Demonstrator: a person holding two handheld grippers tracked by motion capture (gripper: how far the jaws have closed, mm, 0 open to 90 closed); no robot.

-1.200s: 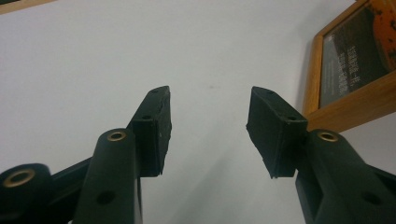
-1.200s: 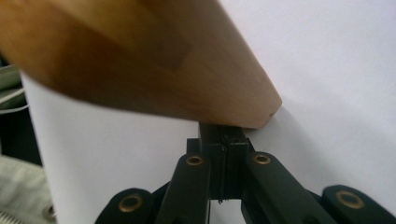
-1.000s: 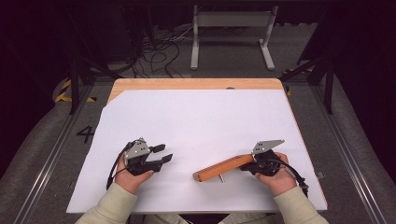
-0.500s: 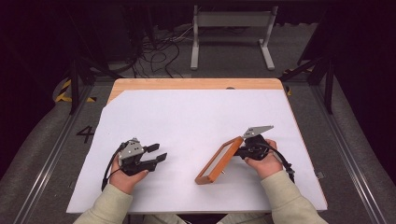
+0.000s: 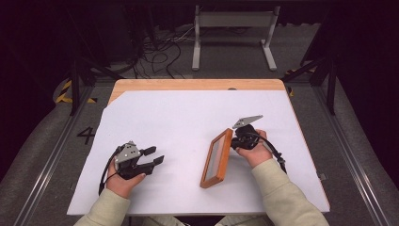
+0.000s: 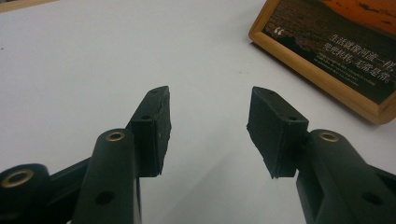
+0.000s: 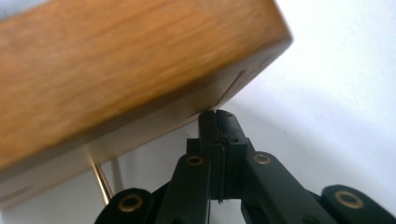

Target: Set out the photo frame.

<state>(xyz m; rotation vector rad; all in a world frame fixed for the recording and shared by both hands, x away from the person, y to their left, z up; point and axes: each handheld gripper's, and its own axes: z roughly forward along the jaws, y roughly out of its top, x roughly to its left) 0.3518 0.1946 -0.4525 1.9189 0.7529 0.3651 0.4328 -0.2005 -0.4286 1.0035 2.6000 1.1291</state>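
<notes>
A wooden picture frame (image 5: 216,159) stands tilted on its long edge on the white sheet, right of centre. My right gripper (image 5: 237,139) is at its upper back corner. In the right gripper view the jaws are pressed together at the frame's (image 7: 116,70) back edge, and my right gripper (image 7: 217,114) is shut on a thin part there. A thin brass rod (image 7: 100,182) slants down below the frame. My left gripper (image 5: 155,157) rests open on the sheet to the frame's left with nothing between its jaws. The left gripper view has my left gripper (image 6: 208,126) aimed past the frame's printed picture (image 6: 336,51).
The white sheet (image 5: 179,117) covers a wooden table (image 5: 188,84). Beyond the table's far edge are cables (image 5: 160,47) and a metal stand (image 5: 233,28) on the floor. A dark post (image 5: 74,84) stands at the far left.
The frame lay almost flat a second ago. My right gripper has swung it round and tipped it up on edge. The left gripper has shifted slightly toward the person.
</notes>
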